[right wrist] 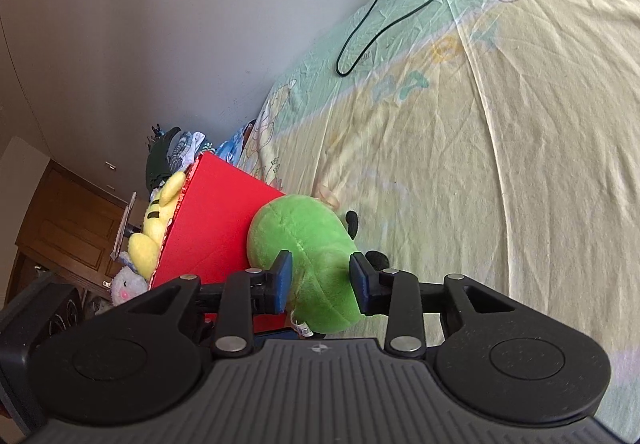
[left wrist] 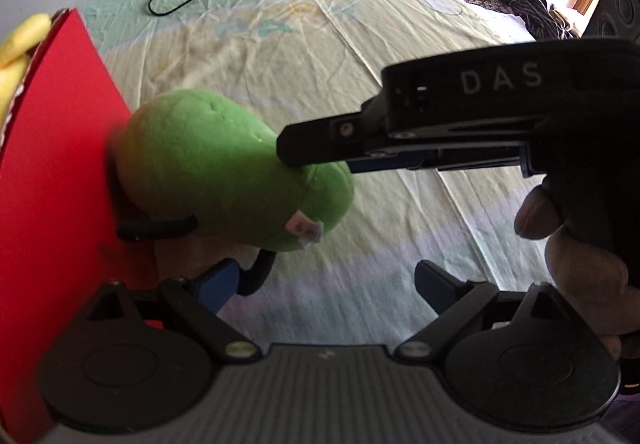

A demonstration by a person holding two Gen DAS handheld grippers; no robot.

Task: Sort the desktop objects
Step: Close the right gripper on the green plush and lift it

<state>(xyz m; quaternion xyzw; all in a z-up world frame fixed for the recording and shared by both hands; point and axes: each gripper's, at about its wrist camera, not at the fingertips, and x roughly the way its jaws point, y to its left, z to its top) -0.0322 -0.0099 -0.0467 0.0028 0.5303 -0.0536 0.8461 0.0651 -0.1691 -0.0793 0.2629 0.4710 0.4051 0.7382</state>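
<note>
Left wrist view: the left gripper point(left wrist: 326, 280) stands spread, holding nothing. The right gripper point(left wrist: 294, 150), marked "DAS", reaches the green plush toy point(left wrist: 224, 168), which leans against the red box point(left wrist: 52, 148) on the bedsheet point(left wrist: 360, 44).

Right wrist view: the right gripper point(right wrist: 320, 284) straddles the green plush toy point(right wrist: 304, 240); whether its pads press it, I cannot tell. Its small tag point(right wrist: 304, 329) is unreadable.

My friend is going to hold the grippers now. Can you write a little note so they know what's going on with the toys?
Left gripper: open, empty, near the green plush.
Right gripper: jaws on either side of the green plush; I cannot tell if they squeeze it.
Green plush: outside the red box, against its side wall.
Done: a yellow plush looks to be in the box.
Left: probably getting the green plush into the box.
</note>
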